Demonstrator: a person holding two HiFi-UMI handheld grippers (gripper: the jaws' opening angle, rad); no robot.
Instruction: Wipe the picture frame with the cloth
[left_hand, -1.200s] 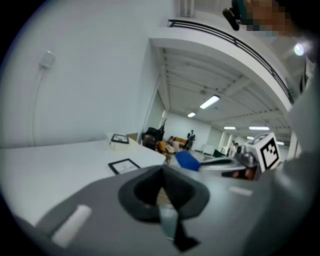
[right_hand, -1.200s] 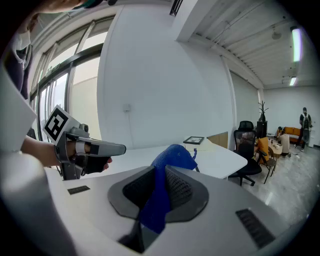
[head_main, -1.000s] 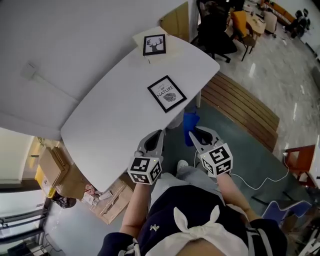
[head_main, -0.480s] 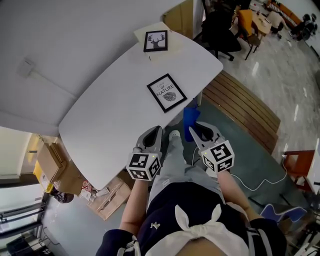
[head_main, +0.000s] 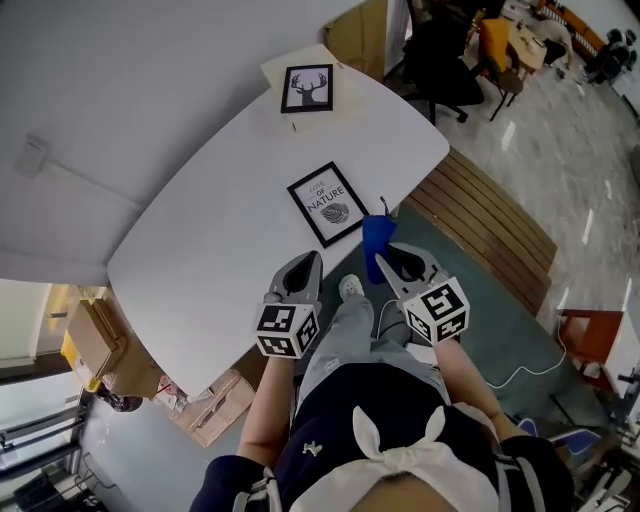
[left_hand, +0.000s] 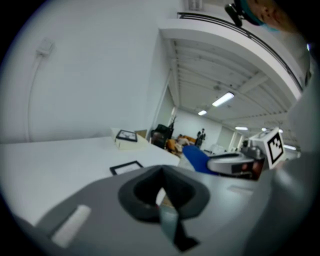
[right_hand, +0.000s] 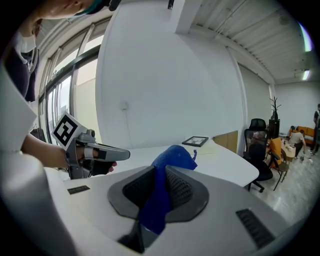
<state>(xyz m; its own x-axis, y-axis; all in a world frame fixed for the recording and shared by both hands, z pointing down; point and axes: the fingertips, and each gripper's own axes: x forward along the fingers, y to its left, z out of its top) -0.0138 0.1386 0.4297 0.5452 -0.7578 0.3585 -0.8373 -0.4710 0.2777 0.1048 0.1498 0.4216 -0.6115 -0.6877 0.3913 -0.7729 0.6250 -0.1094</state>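
Blue fabric cloth (head_main: 377, 238) clamped in right gripper (head_main: 386, 264); left gripper (head_main: 309, 264) closed, empty. Nearer black rectangular picture frame (head_main: 325, 204) best pinned at 1 corner, cloth drawn flat across glass.

Coarse-woven blue cloth (head_main: 376, 240), smooth matt white table (head_main: 200, 270) (faint sheen), wooden slats (head_main: 490, 225)
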